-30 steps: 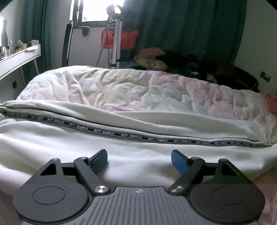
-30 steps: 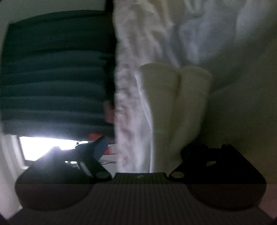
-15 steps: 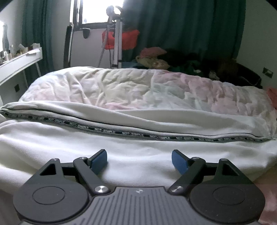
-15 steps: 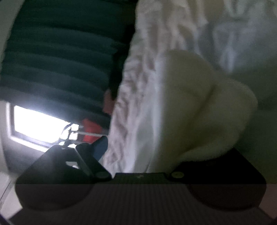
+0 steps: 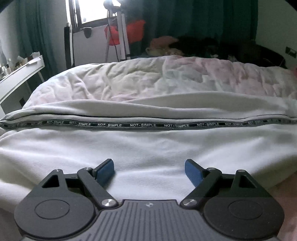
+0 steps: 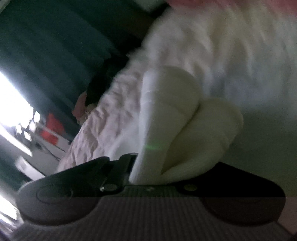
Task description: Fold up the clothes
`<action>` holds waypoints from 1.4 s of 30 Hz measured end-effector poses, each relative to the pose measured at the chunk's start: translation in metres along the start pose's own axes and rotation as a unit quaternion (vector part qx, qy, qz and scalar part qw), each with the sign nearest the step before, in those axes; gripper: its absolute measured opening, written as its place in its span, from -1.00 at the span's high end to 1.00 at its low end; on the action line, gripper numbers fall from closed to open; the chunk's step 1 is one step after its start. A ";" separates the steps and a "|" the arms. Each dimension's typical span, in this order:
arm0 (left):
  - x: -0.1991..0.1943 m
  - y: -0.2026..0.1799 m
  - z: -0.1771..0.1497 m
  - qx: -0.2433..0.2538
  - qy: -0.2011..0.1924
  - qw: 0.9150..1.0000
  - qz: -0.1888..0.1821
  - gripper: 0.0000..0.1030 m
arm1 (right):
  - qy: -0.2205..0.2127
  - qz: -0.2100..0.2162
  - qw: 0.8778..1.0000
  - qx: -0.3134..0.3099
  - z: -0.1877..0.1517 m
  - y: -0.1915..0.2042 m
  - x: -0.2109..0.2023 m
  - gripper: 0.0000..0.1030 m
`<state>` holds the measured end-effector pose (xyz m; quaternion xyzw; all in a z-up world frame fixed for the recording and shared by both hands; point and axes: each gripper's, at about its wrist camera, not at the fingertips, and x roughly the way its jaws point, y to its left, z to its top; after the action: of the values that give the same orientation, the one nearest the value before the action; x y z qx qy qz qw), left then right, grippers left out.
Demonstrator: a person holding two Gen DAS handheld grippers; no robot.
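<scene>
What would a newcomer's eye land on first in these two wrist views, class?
In the left wrist view, the black NOT-SIMPLE tape runs straight across a white garment spread on the bed, with the open left gripper low over its near edge. In the blurred, tilted right wrist view, a thick cream fold of fabric bulges out of the right gripper. Behind the bed, a bright window glares beside dark green curtains.
</scene>
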<state>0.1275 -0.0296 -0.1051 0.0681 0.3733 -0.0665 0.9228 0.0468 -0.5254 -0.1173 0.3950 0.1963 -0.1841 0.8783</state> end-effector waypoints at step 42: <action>-0.040 0.147 0.034 -0.270 -0.050 0.948 -0.160 -0.69 | 0.140 0.201 0.813 -0.528 -0.293 0.291 -0.026 -0.38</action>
<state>0.1476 0.1115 -0.0421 -0.2473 0.3369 -0.1134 0.9014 0.1052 -0.1160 -0.1025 -0.0768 0.3005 0.1855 0.9324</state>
